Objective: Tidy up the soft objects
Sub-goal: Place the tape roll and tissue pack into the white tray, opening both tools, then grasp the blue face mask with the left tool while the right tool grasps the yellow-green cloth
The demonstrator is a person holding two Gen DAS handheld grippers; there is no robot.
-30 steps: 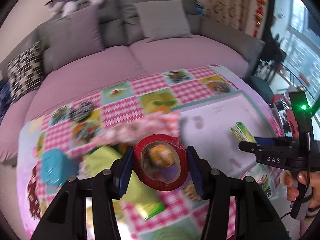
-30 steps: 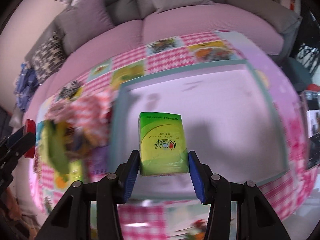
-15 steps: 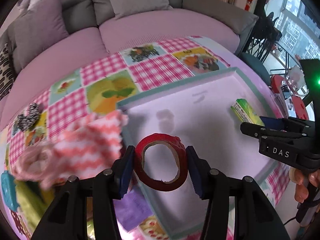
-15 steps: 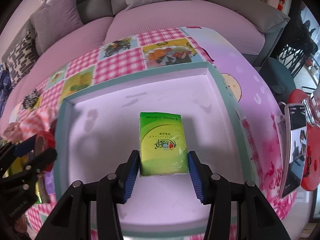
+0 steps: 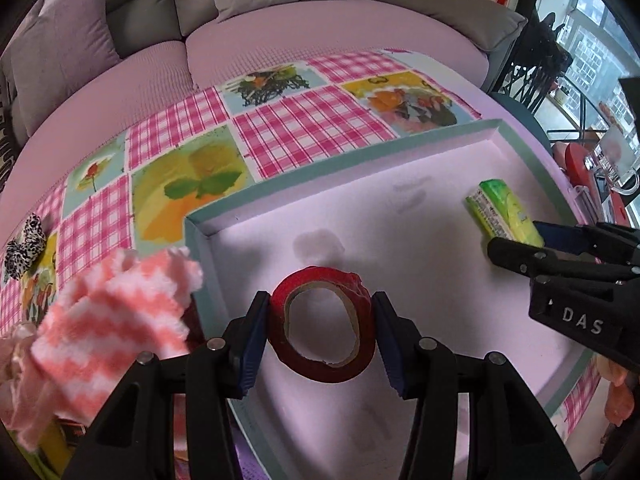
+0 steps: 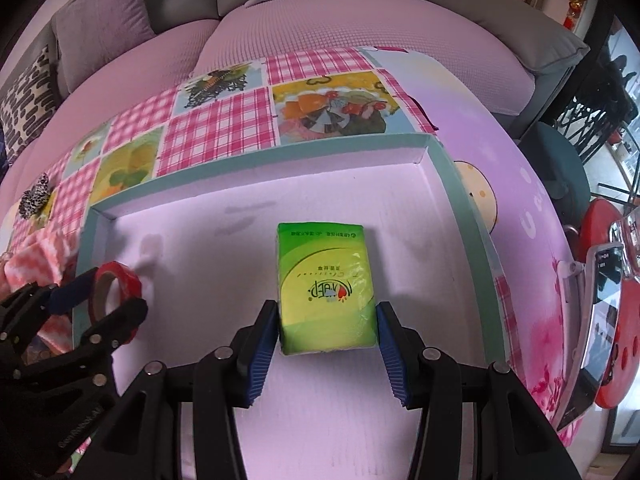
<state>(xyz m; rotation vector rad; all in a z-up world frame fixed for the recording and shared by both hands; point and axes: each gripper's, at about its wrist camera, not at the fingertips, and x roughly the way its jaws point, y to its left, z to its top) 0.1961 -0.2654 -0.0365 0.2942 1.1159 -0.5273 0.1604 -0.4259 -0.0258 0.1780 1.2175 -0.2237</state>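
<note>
Left wrist view: left gripper (image 5: 322, 330) closed on a red tape roll (image 5: 322, 326), squeezed into an oval, held low over the left end of a shallow teal-rimmed tray (image 5: 328, 178). Just left of the tray wall, a pink-and-white fuzzy cloth (image 5: 108, 312) heaped on a checked tablecloth (image 5: 308, 120); farther left, a black-and-white scrunchie (image 5: 25, 246).

Right wrist view: right gripper (image 6: 327, 332) clamped on a green tissue pack (image 6: 326, 290), held flat over the middle of the tray (image 6: 256, 164), long side pointing away. Cannot tell whether pack or roll touches the tray floor.

Risks, as judgement only: squashed roll likely to spring back round on release, then roll toward the wall or tip over. Slippery plastic wrap on the pack likely to slide if dropped rather than set down. Both grippers near each other over one tray, so possible knock between them on withdrawal. Fuzzy cloth close to the left fingers (image 5: 252, 336), possible snag.
</note>
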